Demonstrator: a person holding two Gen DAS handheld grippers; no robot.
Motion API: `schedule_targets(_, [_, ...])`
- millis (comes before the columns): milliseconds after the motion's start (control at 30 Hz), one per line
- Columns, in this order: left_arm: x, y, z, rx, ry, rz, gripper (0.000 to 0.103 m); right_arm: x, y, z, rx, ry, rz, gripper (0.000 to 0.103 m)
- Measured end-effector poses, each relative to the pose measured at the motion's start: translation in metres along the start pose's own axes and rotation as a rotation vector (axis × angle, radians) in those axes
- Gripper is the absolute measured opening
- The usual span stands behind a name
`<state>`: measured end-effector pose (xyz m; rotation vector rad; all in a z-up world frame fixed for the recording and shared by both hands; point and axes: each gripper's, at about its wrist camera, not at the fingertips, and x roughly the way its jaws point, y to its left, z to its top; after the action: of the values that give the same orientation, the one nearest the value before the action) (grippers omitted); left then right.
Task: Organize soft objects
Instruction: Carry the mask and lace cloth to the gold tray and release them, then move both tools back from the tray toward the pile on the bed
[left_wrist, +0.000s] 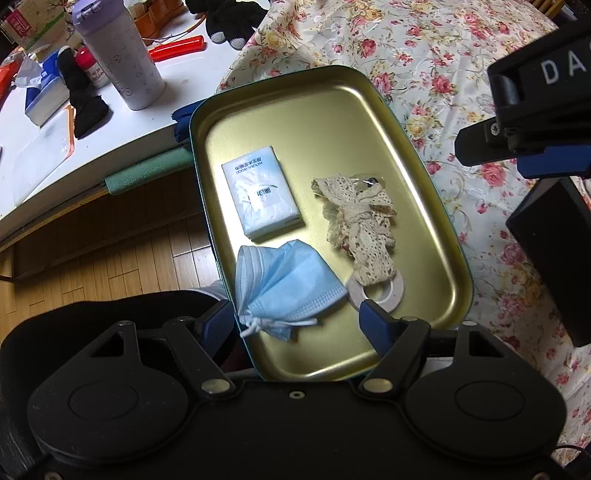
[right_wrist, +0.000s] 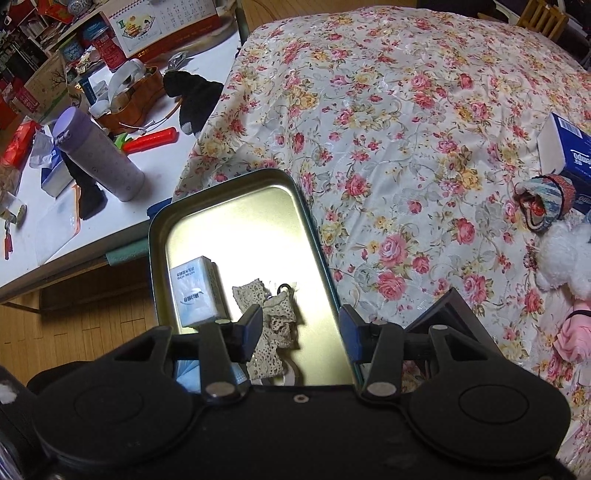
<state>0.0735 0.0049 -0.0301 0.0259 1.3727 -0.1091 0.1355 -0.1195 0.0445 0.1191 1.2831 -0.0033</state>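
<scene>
A gold-lined metal tin (left_wrist: 332, 110) lies on the flowered bedspread. In it are a white tissue pack (left_wrist: 260, 195), a cream lace piece (left_wrist: 360, 221), a tape ring (left_wrist: 384, 293) and a crumpled blue face mask (left_wrist: 284, 288). My left gripper (left_wrist: 299, 321) is open at the tin's near end, its fingers either side of the mask, not closed on it. My right gripper (right_wrist: 301, 332) is open and empty above the tin (right_wrist: 236, 206), over the lace (right_wrist: 275, 321); it also shows in the left wrist view (left_wrist: 524, 147). The tissue pack (right_wrist: 195, 291) stands left.
A white desk (left_wrist: 110, 122) to the left holds a purple bottle (left_wrist: 118, 55), a red case (left_wrist: 177, 48) and black gloves. On the bed to the right lie a blue box (right_wrist: 569, 155), a knitted pouch (right_wrist: 546, 203), a white plush toy (right_wrist: 565, 254) and a black box (left_wrist: 554, 254).
</scene>
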Motion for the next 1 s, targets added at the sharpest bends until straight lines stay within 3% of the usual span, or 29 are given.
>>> schedule_targets(600, [-0.034, -0.029, -0.037, 0.074, 0.019, -0.044, 0.071, -0.062, -0.040, -0.047, 0.073, -0.075, -0.029, 0.045])
schedule_targets(1000, [-0.059, -0.086, -0.066, 0.220, 0.025, -0.072, 0.072, -0.105, -0.134, -0.102, 0.237, -0.136, -0.073, 0.047])
